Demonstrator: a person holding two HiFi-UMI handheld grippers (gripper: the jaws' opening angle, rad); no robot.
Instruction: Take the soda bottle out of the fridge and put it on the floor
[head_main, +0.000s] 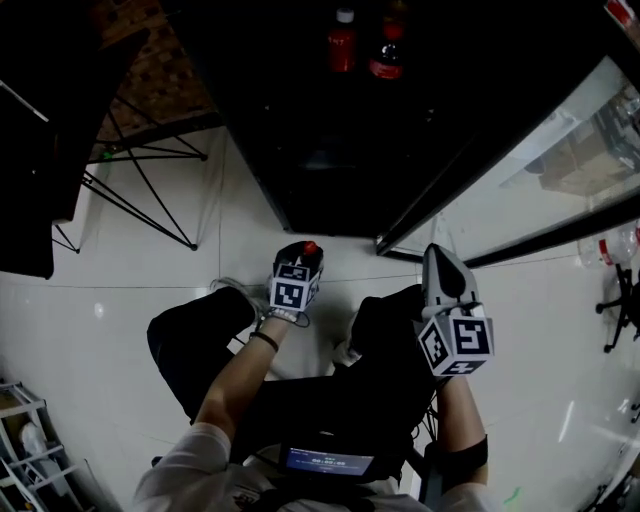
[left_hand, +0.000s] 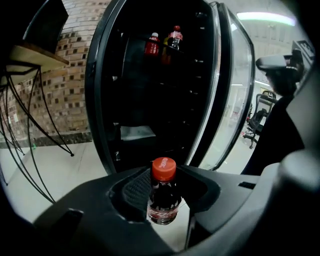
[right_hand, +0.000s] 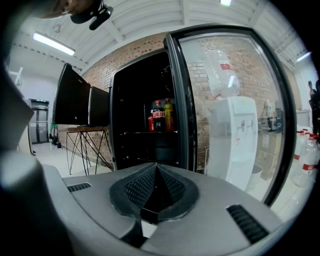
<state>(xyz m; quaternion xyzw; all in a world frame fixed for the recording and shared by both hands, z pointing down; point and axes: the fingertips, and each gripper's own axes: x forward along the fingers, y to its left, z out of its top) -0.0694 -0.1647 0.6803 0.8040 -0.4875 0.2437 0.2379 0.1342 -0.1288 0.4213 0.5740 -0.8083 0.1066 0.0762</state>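
Observation:
A small dark soda bottle (left_hand: 163, 197) with a red cap (head_main: 310, 247) stands upright between the jaws of my left gripper (left_hand: 163, 186), which is shut on its body. In the head view this gripper (head_main: 299, 266) hangs low over the white floor, just in front of the open black fridge (head_main: 300, 150). My right gripper (head_main: 441, 264) is held further right, near the glass door (head_main: 540, 160). Its jaws are shut with nothing between them (right_hand: 156, 172). Two more bottles (head_main: 343, 45) remain on a fridge shelf, also visible in the right gripper view (right_hand: 158, 116).
A wire-legged table (head_main: 140, 170) stands left of the fridge against a brick wall. A white water dispenser (right_hand: 235, 135) shows behind the glass door. An office chair (head_main: 620, 300) is at far right, a metal rack (head_main: 25, 430) at bottom left. The person's legs (head_main: 190, 340) are below the grippers.

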